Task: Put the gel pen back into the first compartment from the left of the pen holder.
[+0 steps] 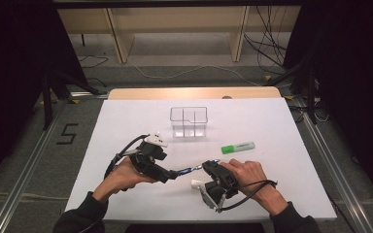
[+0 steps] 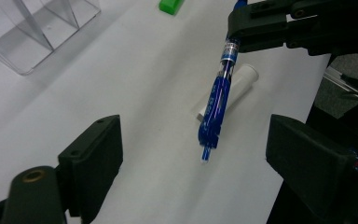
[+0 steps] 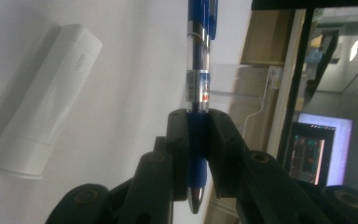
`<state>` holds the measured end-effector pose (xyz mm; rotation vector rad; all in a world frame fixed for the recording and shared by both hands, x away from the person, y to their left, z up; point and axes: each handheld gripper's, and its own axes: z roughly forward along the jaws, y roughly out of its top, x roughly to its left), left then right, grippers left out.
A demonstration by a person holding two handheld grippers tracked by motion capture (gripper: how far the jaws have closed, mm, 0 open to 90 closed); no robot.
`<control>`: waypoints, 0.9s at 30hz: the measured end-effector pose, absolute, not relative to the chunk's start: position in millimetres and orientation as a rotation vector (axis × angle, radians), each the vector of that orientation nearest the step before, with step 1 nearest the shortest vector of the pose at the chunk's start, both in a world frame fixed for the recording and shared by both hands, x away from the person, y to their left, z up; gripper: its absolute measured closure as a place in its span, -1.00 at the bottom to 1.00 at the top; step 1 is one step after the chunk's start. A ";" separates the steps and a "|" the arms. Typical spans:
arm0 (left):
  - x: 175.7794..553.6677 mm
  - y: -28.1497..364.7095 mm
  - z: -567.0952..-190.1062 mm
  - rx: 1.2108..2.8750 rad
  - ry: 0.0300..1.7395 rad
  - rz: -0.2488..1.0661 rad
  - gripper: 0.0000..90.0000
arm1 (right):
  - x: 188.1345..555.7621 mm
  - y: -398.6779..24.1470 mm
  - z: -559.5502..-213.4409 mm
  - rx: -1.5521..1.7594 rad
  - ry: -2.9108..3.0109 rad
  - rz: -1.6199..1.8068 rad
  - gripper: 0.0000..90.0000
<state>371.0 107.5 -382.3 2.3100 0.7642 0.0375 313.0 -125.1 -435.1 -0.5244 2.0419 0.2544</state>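
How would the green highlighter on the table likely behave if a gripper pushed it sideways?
The green highlighter lies flat on the smooth white table, so it would probably slide or roll easily. It looks like a short, rigid plastic body: likely light and stiff, unlikely to bend.

Lab: black curtains (image 1: 9, 58), floor cables (image 1: 267, 43)

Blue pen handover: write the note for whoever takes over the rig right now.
Right gripper: shut on the blue pen, held off the table.
Left gripper: open, jaws either side of the pen's free end, not touching.
White tube lies under the pen; green highlighter beside the clear organizer.
Done: pen lifted. Left: likely the left grip.
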 end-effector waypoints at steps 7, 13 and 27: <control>376.4 98.0 -387.6 2.361 0.742 -0.020 -0.49 | 309.3 -122.0 -438.4 -0.583 1.964 0.238 0.78; 381.1 92.1 -391.3 2.387 0.747 -0.048 -0.44 | 304.4 -119.4 -440.8 -0.623 1.923 0.212 0.78; 391.2 78.3 -401.2 2.436 0.670 -0.157 -0.10 | 300.2 -115.5 -445.6 -0.685 1.874 0.199 0.78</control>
